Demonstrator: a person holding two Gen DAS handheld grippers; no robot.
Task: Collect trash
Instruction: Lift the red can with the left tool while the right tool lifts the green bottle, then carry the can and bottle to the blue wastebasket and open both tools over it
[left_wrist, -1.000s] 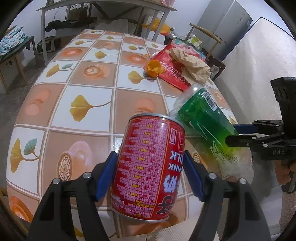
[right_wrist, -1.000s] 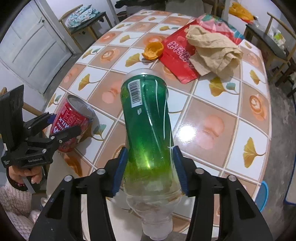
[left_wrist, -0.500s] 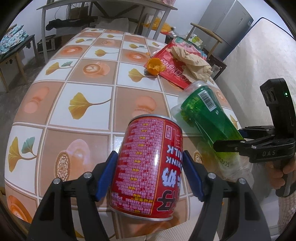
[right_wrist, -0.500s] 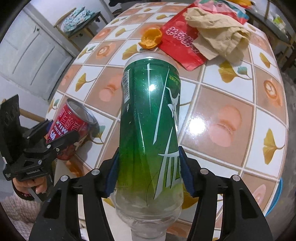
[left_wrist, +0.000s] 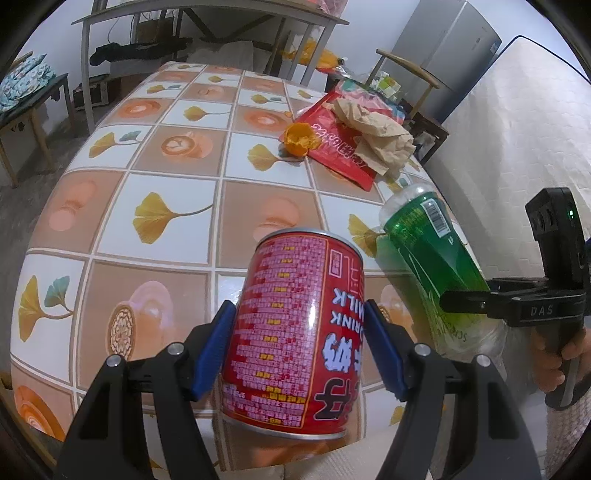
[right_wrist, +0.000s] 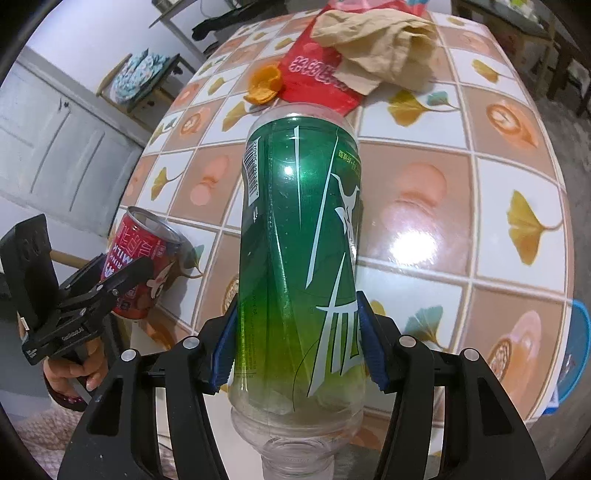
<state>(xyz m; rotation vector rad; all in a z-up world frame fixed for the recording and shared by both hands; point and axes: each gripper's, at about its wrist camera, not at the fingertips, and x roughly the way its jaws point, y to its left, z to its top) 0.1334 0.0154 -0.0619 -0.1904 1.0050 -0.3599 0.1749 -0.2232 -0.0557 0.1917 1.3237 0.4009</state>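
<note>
My left gripper (left_wrist: 299, 350) is shut on a red milk-drink can (left_wrist: 295, 332), held above the near edge of the tiled table (left_wrist: 166, 206). My right gripper (right_wrist: 297, 343) is shut on a green plastic bottle (right_wrist: 299, 240), neck towards the camera. The left wrist view has the bottle (left_wrist: 432, 254) and right gripper (left_wrist: 476, 306) at its right side. In the right wrist view the can (right_wrist: 142, 258) and left gripper (right_wrist: 107, 288) sit low on the left. Farther along the table lie an orange peel (left_wrist: 300, 137), a red snack bag (left_wrist: 338, 147) and a crumpled brown paper (left_wrist: 376, 138).
A mattress (left_wrist: 517, 129) leans against the wall on the right, with a wooden chair (left_wrist: 413, 85) and a grey cabinet (left_wrist: 450, 44) beyond the table. A metal-framed desk (left_wrist: 184, 22) stands behind, a small side table (left_wrist: 26, 96) to the left. A white door (right_wrist: 48, 140) shows at left.
The right gripper has moved with the green bottle and rolled, so the bottle's white lettering now faces its camera. The left gripper and can have stayed put.
</note>
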